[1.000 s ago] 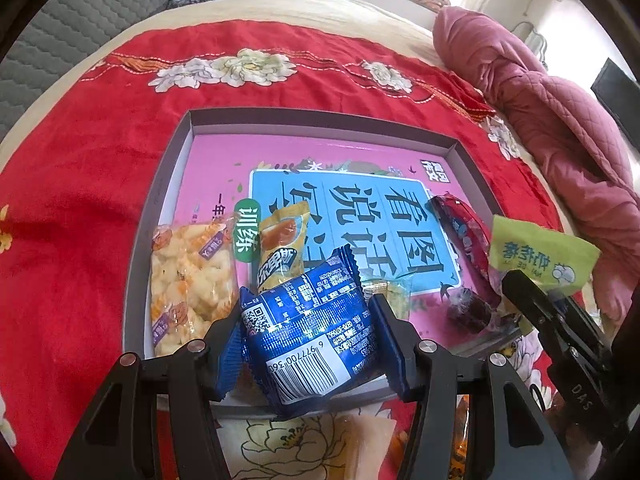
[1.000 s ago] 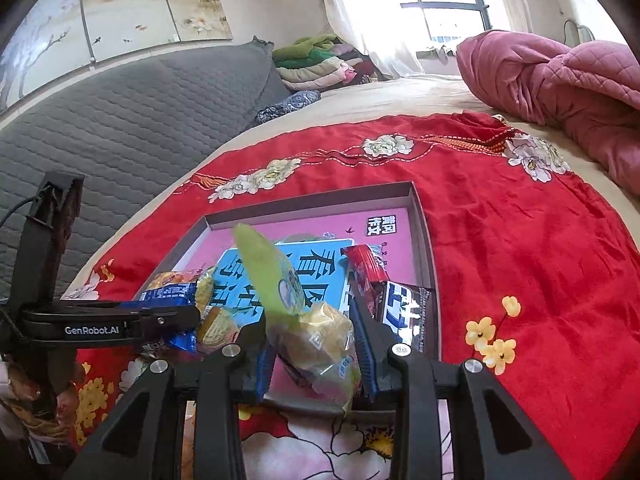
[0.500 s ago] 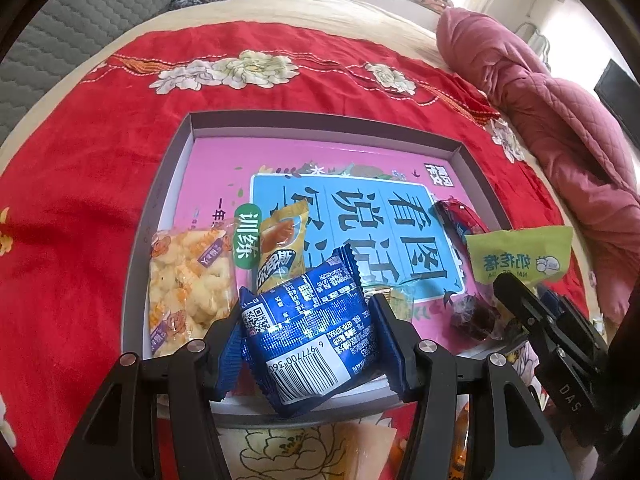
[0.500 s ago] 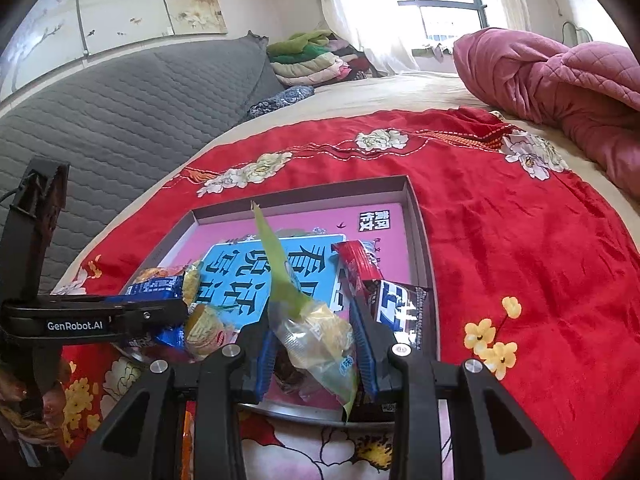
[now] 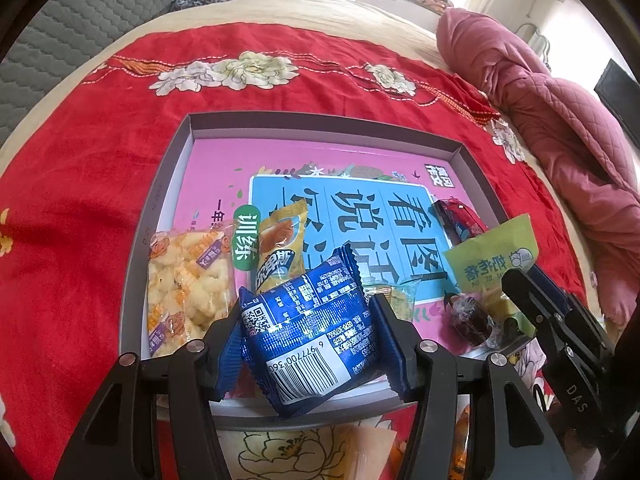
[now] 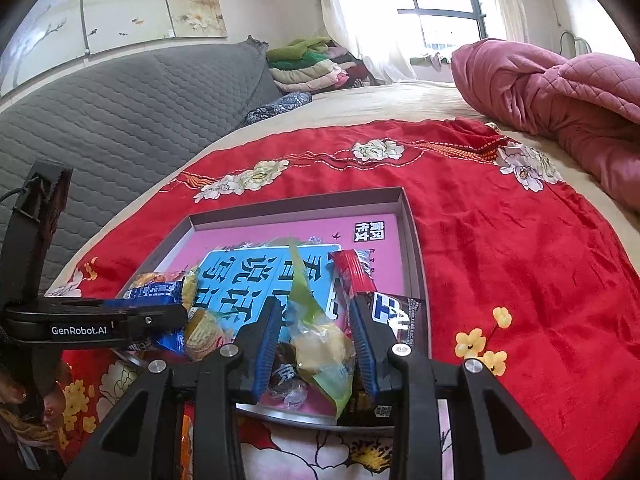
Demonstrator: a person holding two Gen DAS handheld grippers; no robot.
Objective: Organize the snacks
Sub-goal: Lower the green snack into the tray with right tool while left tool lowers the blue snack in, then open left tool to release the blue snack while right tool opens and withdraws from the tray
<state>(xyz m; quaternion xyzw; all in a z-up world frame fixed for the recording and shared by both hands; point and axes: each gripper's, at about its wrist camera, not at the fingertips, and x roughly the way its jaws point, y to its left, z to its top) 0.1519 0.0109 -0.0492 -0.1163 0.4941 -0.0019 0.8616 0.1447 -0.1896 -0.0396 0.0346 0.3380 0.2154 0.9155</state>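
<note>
Lying barcode-end-near, blue packet (image 5: 310, 334)

light: bright daylight from window (image 6: 444, 20), blown out | shadows: soft | edges: fisheye bend, dark corners | focus: sharp

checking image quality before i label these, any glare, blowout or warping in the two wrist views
Left wrist view: glare streaks on the blue packet held in the left tool; fisheye bends the tray rim; dark vignette at the corners. Right wrist view: the window is blown out white; the headboard curves; snacks stay sharp.
</note>
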